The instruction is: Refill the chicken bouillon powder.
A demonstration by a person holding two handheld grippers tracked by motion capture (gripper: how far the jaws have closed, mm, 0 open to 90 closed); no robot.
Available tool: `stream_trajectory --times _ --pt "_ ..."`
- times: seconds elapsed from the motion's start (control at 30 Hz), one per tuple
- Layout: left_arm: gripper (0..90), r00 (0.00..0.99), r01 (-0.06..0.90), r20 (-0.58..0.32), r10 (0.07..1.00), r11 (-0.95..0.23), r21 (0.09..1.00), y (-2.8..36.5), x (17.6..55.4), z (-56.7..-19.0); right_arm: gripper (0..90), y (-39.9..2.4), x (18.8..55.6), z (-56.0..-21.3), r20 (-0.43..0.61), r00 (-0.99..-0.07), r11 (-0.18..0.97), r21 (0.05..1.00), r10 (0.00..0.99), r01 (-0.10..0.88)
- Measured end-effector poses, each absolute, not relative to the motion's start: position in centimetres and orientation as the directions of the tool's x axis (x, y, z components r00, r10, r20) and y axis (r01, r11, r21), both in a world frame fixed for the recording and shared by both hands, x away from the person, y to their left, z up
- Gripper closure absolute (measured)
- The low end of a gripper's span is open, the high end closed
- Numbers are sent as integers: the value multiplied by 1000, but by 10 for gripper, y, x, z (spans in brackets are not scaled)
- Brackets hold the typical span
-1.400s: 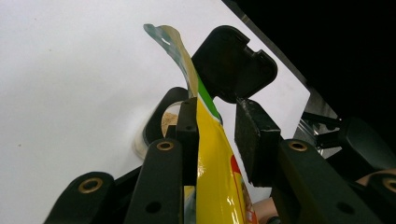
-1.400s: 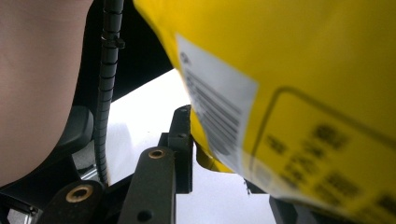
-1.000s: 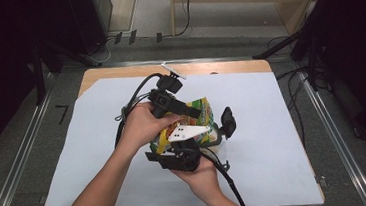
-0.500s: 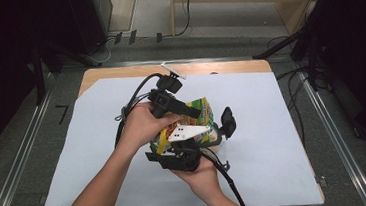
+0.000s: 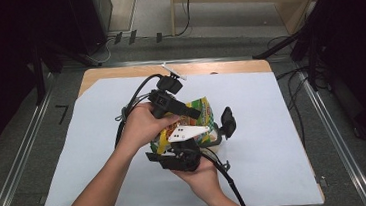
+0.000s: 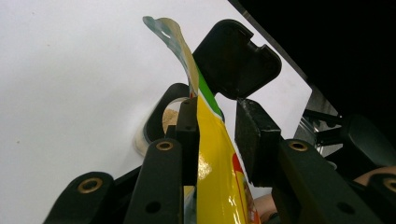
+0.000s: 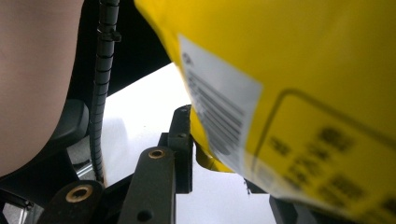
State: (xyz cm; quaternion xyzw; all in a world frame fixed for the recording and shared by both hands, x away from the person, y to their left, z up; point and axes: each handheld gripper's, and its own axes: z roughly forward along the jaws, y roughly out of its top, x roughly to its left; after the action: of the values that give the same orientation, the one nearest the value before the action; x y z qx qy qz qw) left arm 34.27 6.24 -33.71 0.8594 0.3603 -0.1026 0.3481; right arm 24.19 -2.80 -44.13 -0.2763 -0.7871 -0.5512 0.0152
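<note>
The yellow bag (image 7: 299, 93) bears a barcode label (image 7: 219, 107); its print is too blurred to read. The left gripper (image 6: 217, 135) and the right gripper (image 7: 224, 177) each clamp it above the white sheet (image 5: 283, 124).

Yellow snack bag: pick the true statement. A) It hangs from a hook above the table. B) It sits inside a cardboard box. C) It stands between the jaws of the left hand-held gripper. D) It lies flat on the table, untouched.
C: the left gripper view shows the yellow snack bag rising edge-on between the jaws of the left hand-held gripper, over the white table cover.
</note>
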Motion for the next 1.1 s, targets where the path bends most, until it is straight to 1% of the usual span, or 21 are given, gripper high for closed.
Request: stream_trajectory --times 0.3,0.6,0.7,0.97,1.1 --pt "715 719 692 -425 550 -509 512 63 342 -339 704 -27 242 -443 327 -849 248 857 415 451" --pt "712 721 689 -432 542 -499 525 64 342 -336 704 -27 241 -441 329 -851 244 859 410 449" --pt "699 722 688 -431 541 -493 533 65 340 -333 704 -28 241 -439 325 -854 243 863 406 444" --pt "705 723 686 -423 546 -497 531 64 339 -333 696 -27 240 -439 348 -852 236 857 392 459" --pt "704 725 683 -427 540 -485 546 65 339 -331 699 -29 241 -436 335 -856 246 859 394 449"
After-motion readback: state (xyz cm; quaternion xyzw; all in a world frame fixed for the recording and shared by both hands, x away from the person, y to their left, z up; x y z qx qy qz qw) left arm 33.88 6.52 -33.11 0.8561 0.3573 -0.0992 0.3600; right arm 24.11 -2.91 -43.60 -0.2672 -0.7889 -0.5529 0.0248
